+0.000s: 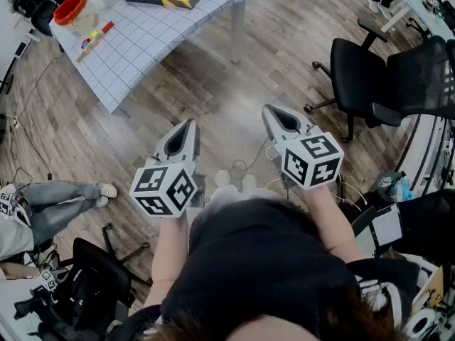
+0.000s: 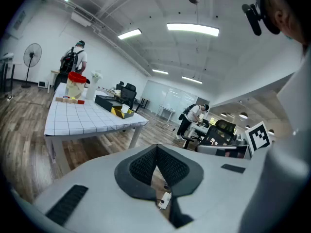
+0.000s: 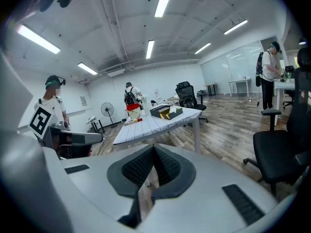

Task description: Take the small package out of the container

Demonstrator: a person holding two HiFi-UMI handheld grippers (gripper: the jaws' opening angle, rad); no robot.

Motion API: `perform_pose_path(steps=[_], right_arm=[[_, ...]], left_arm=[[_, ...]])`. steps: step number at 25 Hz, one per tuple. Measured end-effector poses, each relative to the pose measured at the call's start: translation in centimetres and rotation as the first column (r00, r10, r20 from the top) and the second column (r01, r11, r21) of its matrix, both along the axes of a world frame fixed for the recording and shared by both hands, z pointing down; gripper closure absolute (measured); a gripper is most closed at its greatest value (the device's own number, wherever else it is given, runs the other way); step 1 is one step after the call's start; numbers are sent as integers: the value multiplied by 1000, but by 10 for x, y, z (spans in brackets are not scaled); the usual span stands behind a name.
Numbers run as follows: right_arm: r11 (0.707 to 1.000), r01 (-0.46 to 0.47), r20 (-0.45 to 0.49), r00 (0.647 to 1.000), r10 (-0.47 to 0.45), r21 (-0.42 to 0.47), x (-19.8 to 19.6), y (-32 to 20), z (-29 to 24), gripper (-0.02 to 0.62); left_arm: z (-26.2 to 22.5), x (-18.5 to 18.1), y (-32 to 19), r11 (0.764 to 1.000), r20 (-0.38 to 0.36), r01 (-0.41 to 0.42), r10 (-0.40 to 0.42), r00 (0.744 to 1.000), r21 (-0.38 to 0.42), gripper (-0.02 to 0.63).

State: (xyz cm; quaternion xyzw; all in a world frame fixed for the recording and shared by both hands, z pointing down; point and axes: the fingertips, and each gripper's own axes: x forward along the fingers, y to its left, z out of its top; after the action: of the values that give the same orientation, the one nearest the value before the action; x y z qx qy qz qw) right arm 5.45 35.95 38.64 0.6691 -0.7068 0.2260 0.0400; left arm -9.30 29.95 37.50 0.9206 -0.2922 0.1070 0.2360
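Held out side by side, left gripper [image 1: 190, 125] and right gripper [image 1: 269, 111] — fingers [image 2: 142, 166] closed

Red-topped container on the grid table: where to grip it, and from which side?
Likely the clear wall under the red top of the container, coming in level from the near table edge: it stands upright, walls exposed, and the blocks before it lie low.
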Motion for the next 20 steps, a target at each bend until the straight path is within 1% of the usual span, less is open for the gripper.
perform_pose_path(steps=[3,5,7,12,16,20], right_arm=[[1000,-14,21,1000,15,-24,6,12,7,581],[1000,-8,34,999,9,-28,9,19,8,581],[1000,9,36,999,-9,-22,11,21,8,581],[999,53,8,999,-53,-12,13,20,9,581],[993,114,48,992,-114,0,4,15,11,581],[988,152,58,987,-153,16,-2,7,11,581]], left_arm=[[1,3,8,1000,22,5,-5,1000,6,580],[5,8,14,1000,47,0,0,999,-3,580],[9,14,19,1000,67,-2,3,998,-15,580],[11,18,27,999,54,34,-33,998,-24,580],[16,16,32,999,95,42,-42,995,-5,580],[15,14,23,997,108,68,-70,992,26,580]])
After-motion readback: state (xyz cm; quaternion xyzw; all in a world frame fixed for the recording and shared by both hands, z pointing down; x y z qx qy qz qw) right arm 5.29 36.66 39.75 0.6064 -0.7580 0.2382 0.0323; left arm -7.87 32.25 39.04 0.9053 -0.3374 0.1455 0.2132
